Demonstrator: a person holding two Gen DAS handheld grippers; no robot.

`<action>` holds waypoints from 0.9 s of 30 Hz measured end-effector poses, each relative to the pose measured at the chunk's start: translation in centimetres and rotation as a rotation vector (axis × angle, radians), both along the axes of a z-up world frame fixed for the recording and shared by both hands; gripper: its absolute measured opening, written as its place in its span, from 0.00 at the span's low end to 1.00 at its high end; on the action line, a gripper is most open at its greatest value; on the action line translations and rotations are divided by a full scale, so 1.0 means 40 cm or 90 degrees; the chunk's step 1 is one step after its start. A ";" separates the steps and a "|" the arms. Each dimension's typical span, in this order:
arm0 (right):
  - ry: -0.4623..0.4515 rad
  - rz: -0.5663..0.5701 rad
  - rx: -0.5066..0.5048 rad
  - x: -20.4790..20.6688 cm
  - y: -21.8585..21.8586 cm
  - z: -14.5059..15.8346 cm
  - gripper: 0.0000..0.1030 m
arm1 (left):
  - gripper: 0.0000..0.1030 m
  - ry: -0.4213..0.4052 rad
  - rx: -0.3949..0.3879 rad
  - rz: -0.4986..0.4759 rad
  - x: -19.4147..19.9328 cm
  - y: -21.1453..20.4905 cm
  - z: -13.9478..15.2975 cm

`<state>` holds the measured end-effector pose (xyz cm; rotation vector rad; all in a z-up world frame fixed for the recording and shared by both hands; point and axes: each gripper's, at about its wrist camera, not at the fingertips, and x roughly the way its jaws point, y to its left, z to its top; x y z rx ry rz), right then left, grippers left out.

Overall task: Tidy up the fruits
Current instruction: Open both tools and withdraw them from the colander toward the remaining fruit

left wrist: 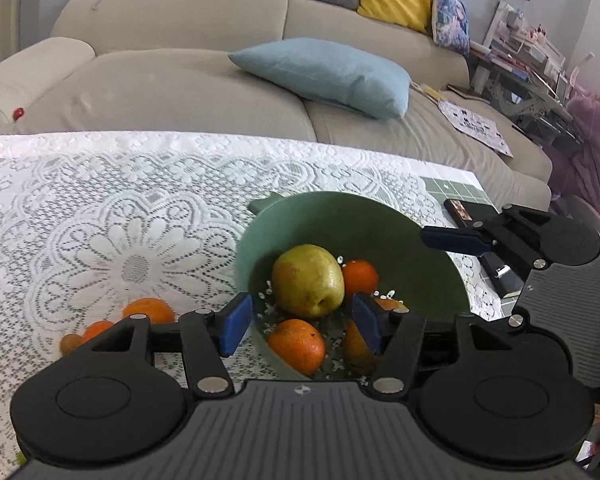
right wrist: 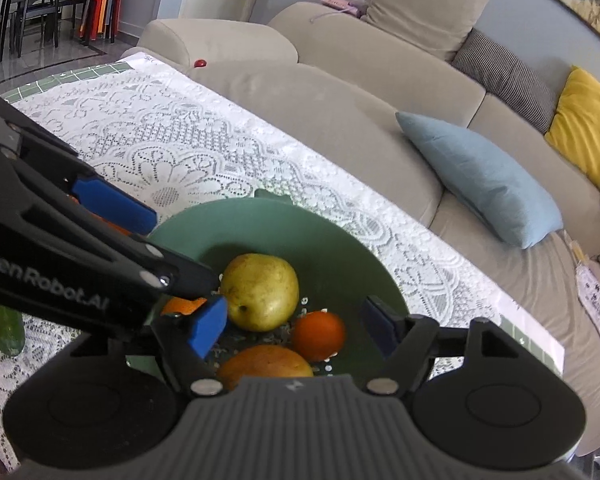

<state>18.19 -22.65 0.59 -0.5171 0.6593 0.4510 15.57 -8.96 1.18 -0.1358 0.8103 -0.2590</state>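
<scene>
green bowl holds one pear and four oranges; left gripper and right gripper spread, empty.

The left gripper is pointing steeply downward, its blue fingers standing apart with nothing pressed between them. The right gripper is tilting down likewise, fingers spread and gripping nothing. The two are crossing close, each reaching into the other's view.
</scene>
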 end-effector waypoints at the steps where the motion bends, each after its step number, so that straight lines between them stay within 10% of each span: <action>1: -0.006 -0.003 0.002 -0.006 0.003 0.004 0.71 | 0.66 -0.006 0.000 0.004 -0.007 0.006 0.003; 17: -0.073 -0.056 0.169 -0.152 0.057 0.042 0.76 | 0.66 -0.115 0.089 0.029 -0.135 0.118 0.053; 27: -0.100 -0.081 0.231 -0.232 0.120 0.009 0.76 | 0.66 -0.115 0.024 0.055 -0.182 0.240 0.010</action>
